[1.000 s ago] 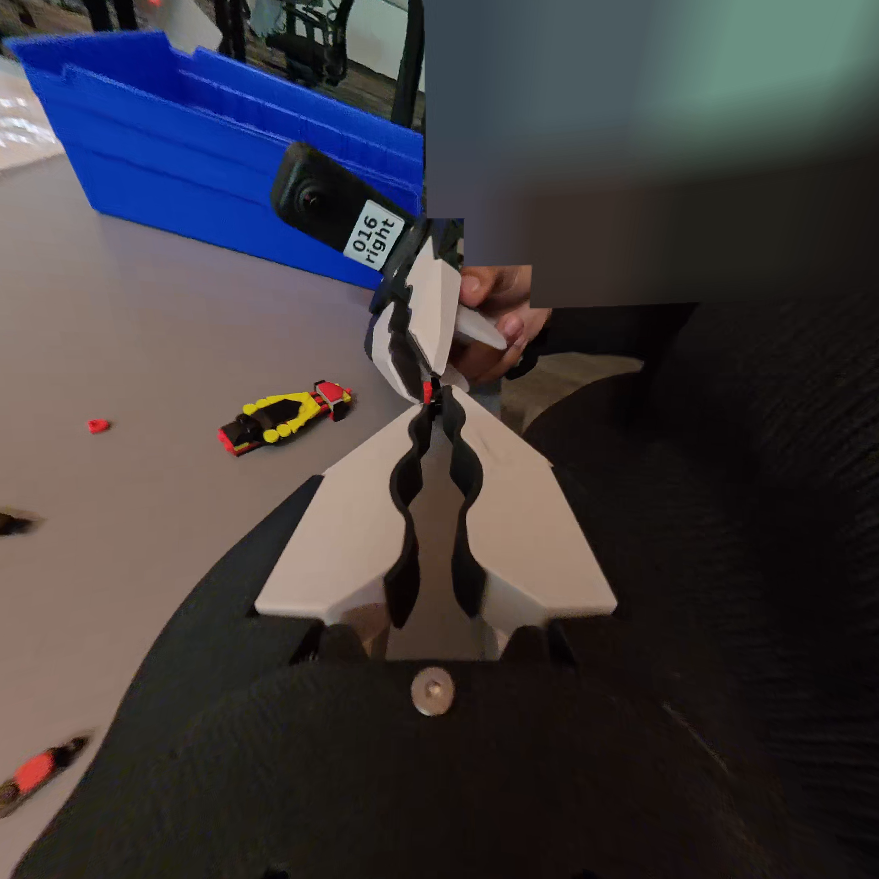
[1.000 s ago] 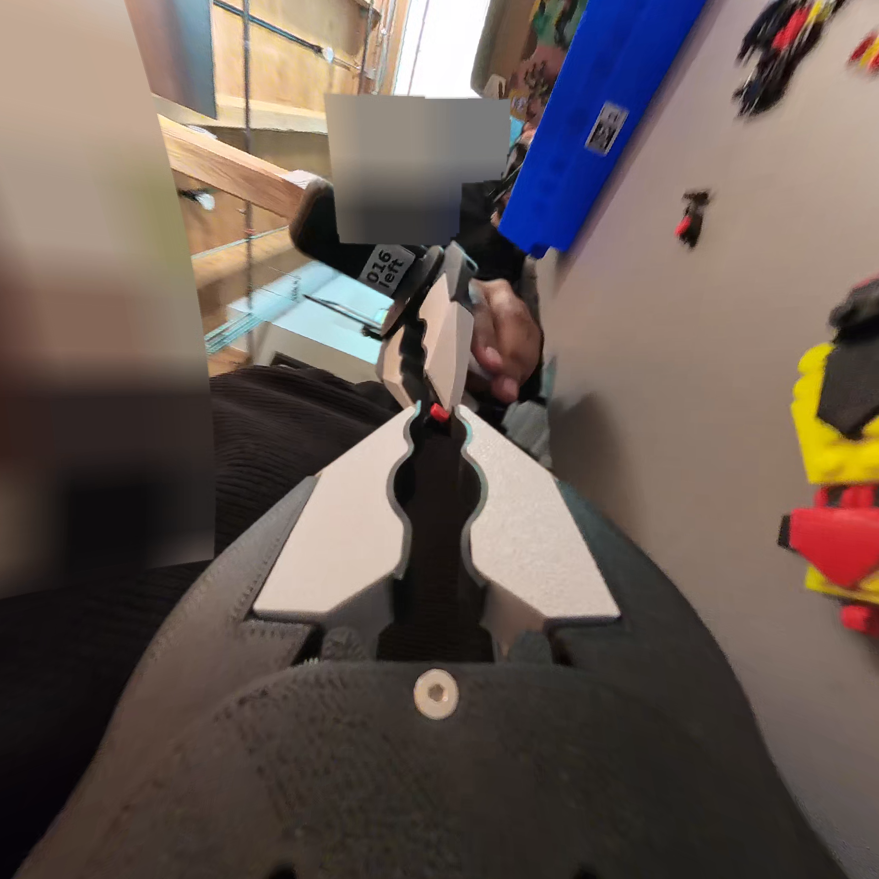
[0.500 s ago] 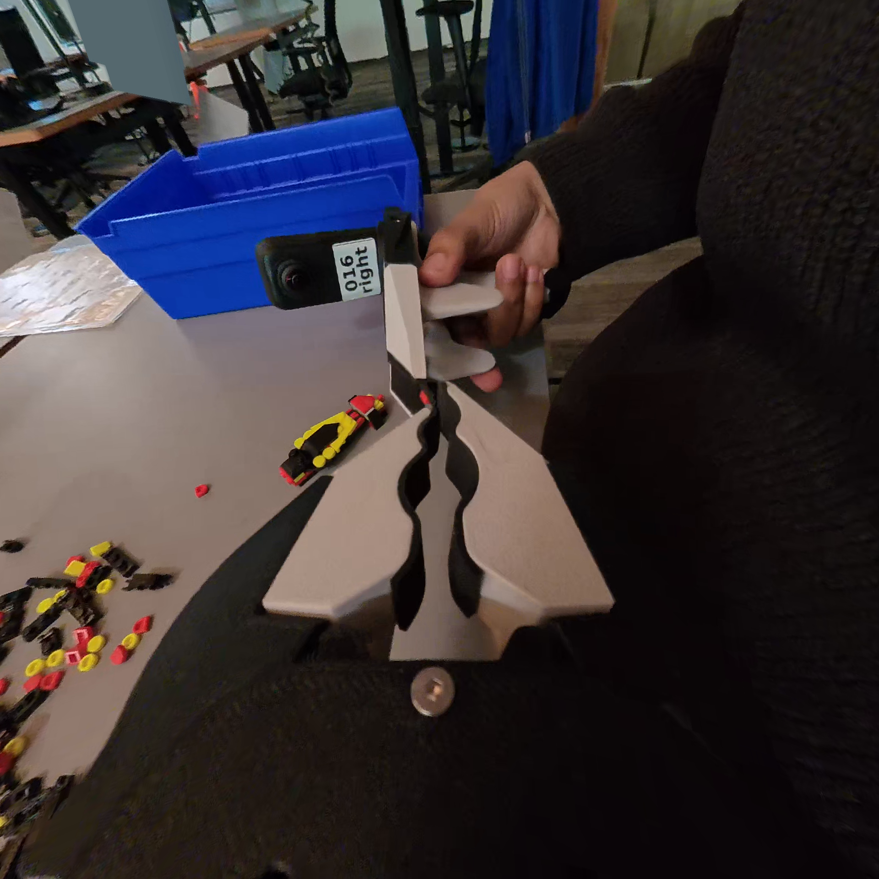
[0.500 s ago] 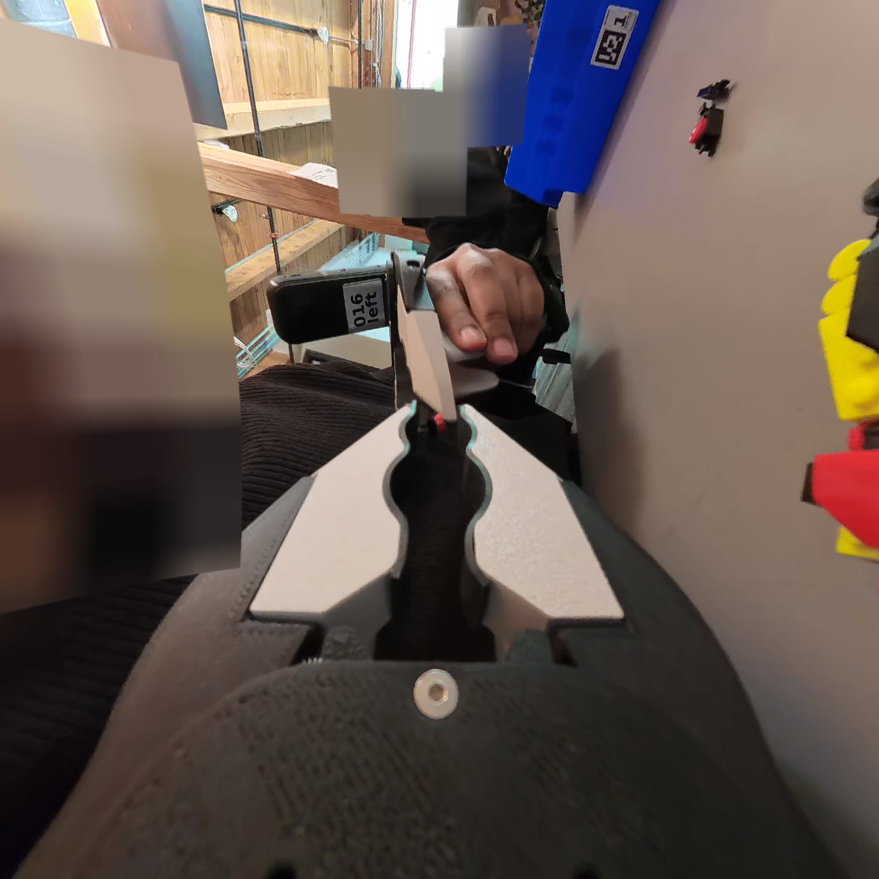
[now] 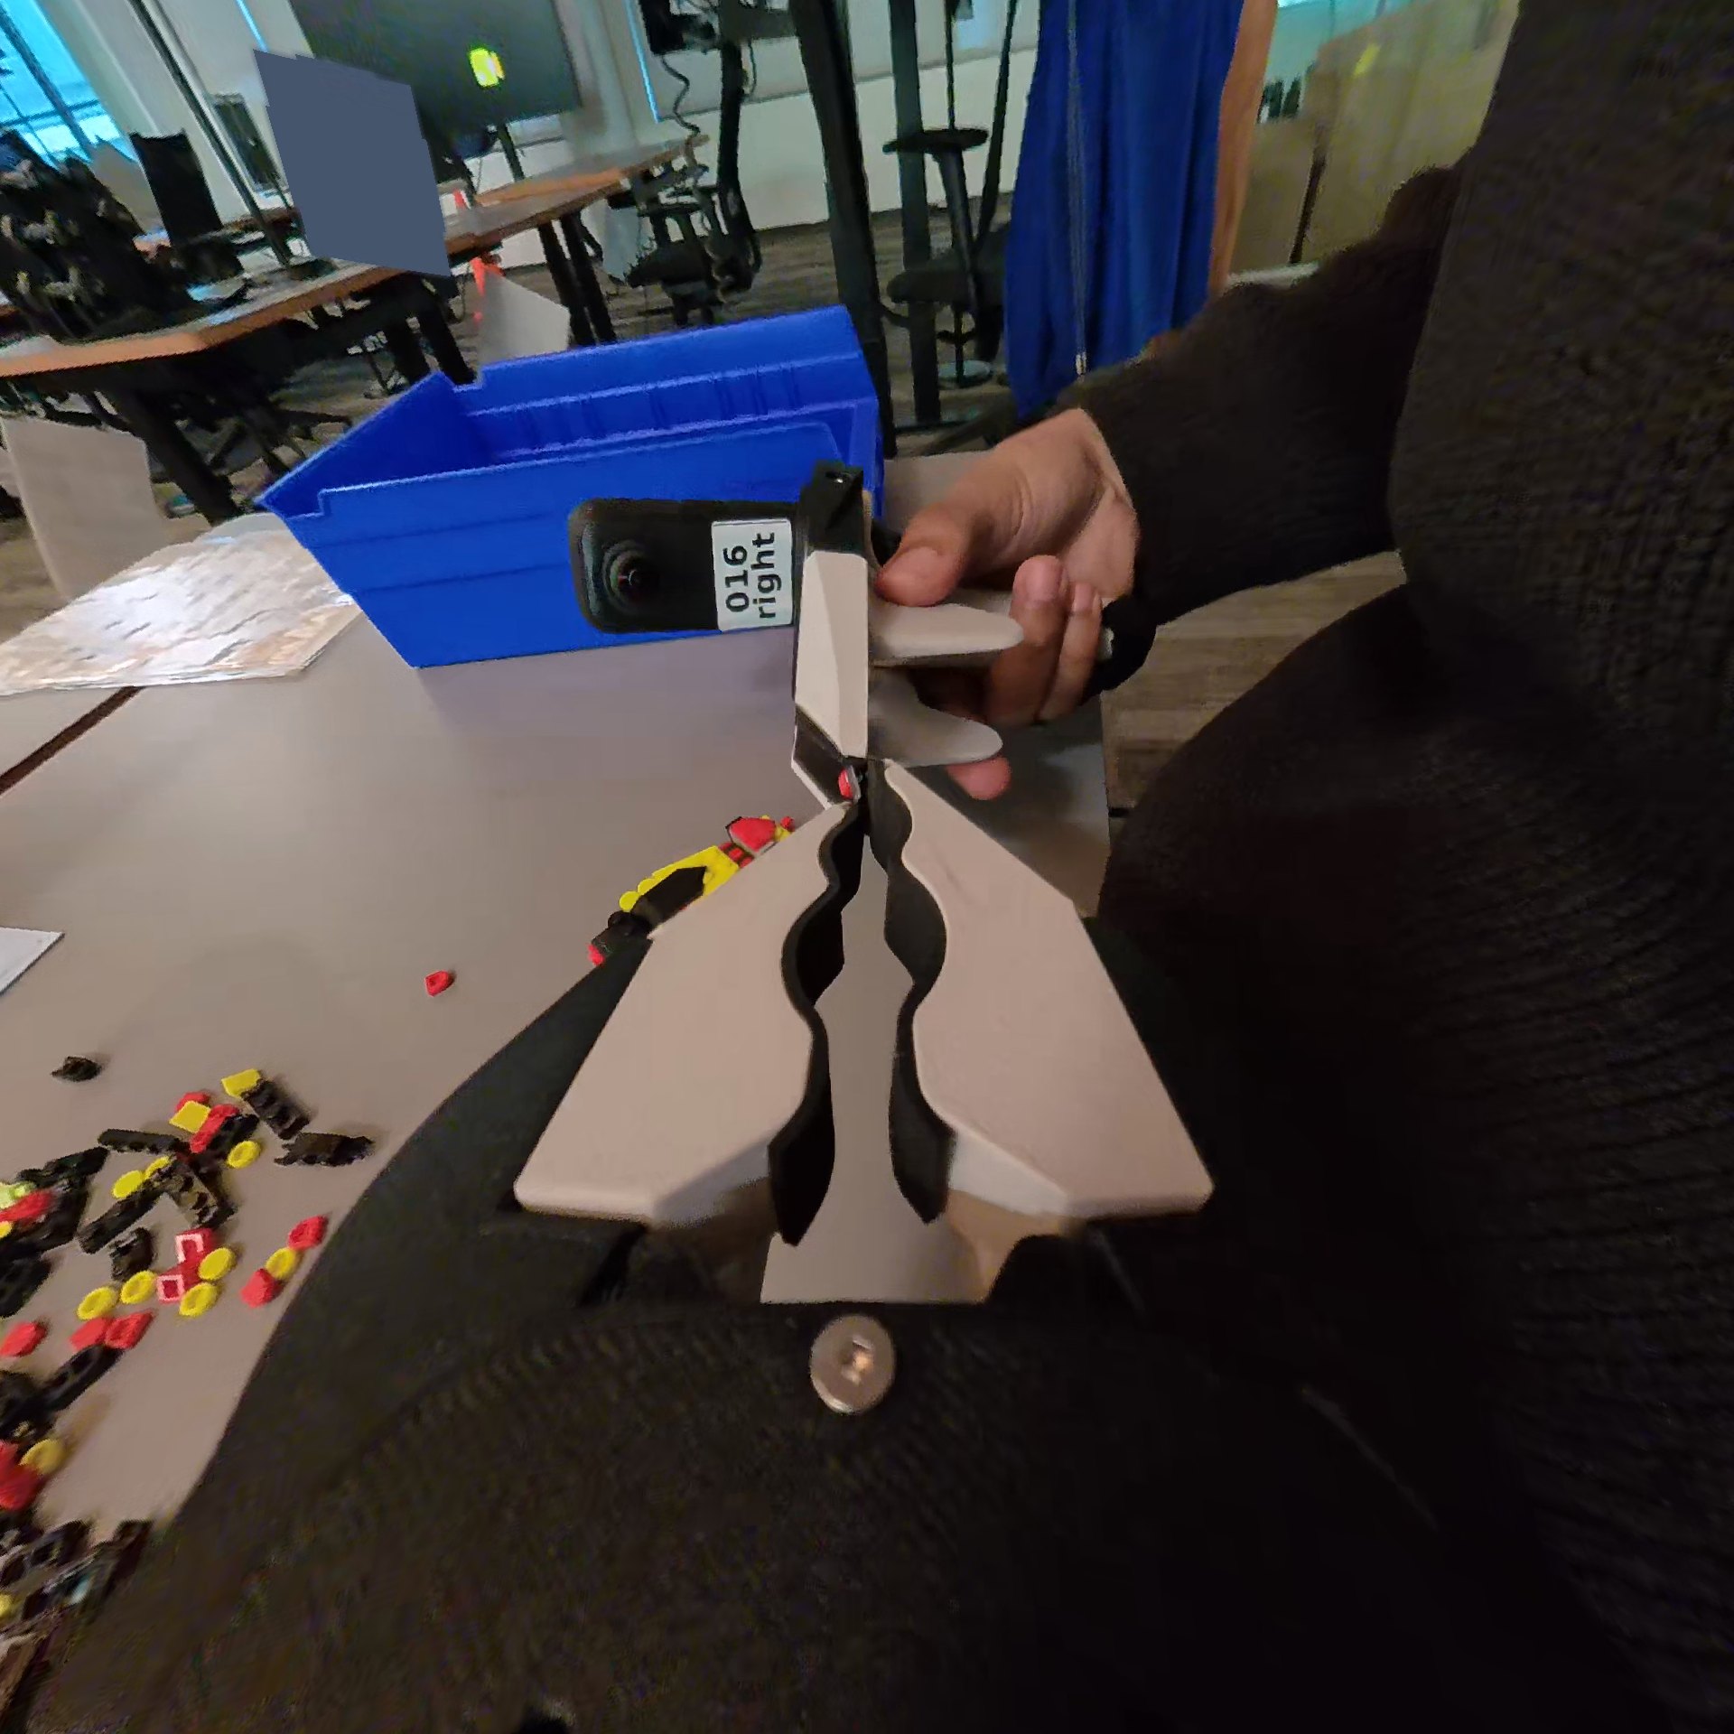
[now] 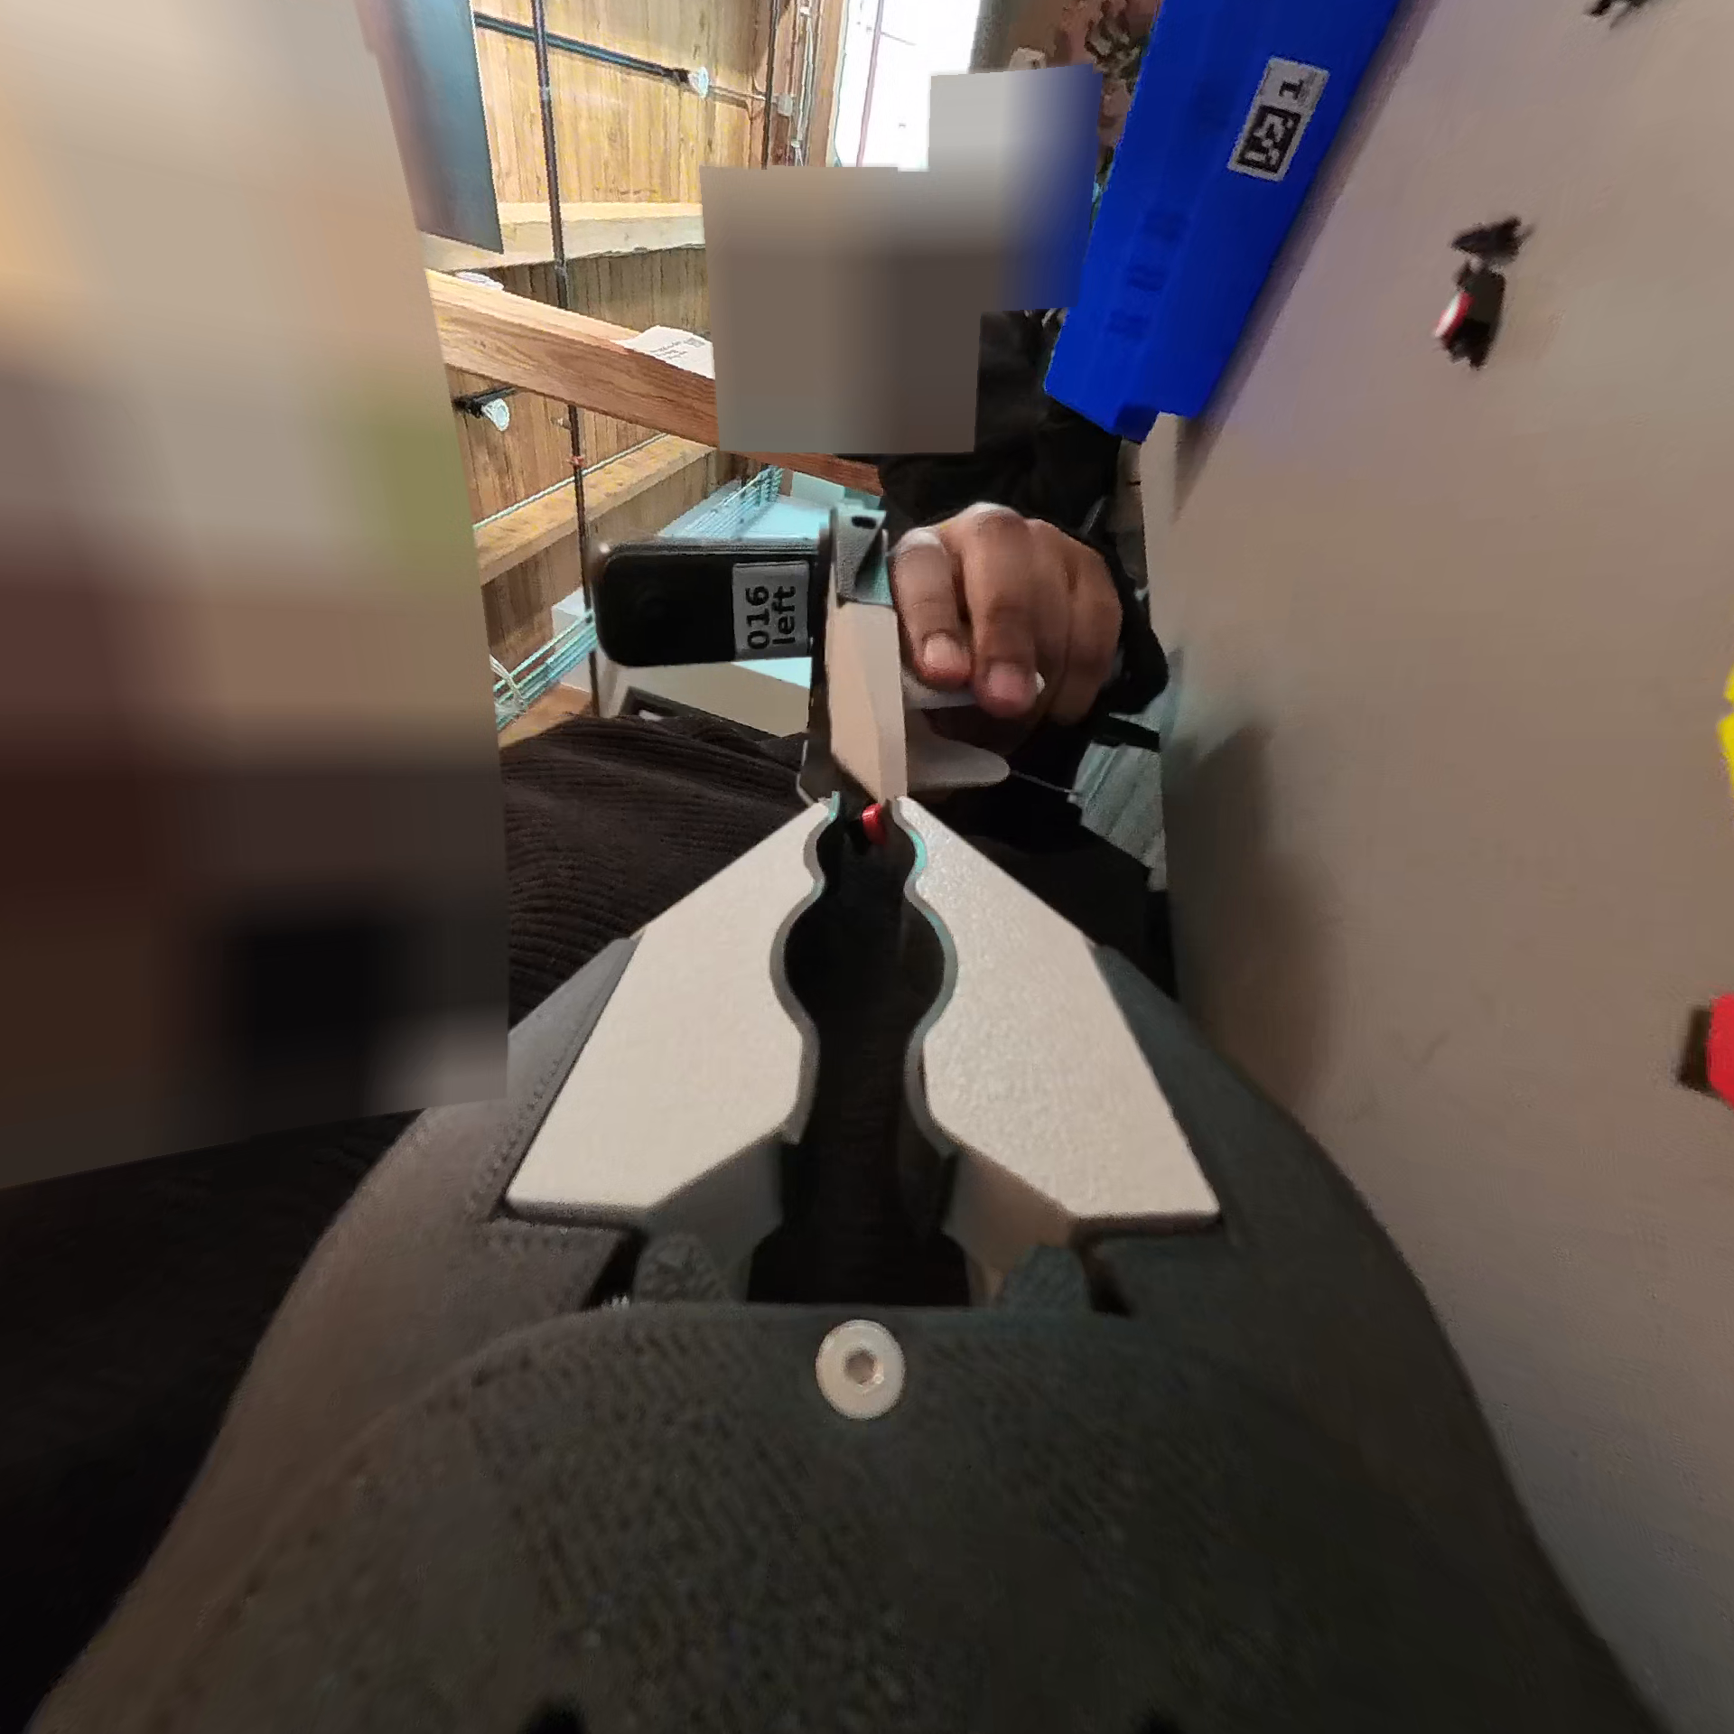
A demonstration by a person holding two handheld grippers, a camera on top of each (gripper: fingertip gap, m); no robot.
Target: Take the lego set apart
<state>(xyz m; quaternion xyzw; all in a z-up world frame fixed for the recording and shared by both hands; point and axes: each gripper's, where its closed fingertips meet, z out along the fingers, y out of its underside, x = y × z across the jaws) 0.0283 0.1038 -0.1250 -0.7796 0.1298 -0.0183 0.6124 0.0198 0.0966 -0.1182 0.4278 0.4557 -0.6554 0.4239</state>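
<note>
My left gripper (image 5: 861,799) and my right gripper (image 6: 868,814) meet tip to tip in the air, off the table's near edge. Both are shut on one small red lego piece (image 5: 849,781), which also shows at the fingertips in the right wrist view (image 6: 873,826). Each view shows the other gripper opposite, held by a hand. A partly built yellow, black and red lego model (image 5: 677,887) lies on the grey table (image 5: 375,826) just left of my left gripper. Its yellow and red edges show at the right of the right wrist view (image 6: 1725,1070).
A blue bin (image 5: 563,488) stands at the back of the table and also shows in the right wrist view (image 6: 1210,206). Several loose lego pieces (image 5: 150,1220) lie at the front left, and one red piece (image 5: 438,982) lies apart. A crinkled sheet (image 5: 169,610) lies far left. A black sleeve fills the right. Less than 4 cm separates the two grippers' tips.
Both grippers have stayed tip to tip on the red piece. The pair has turned and shifted, so the left view now shows more of the table and the loose pieces.
</note>
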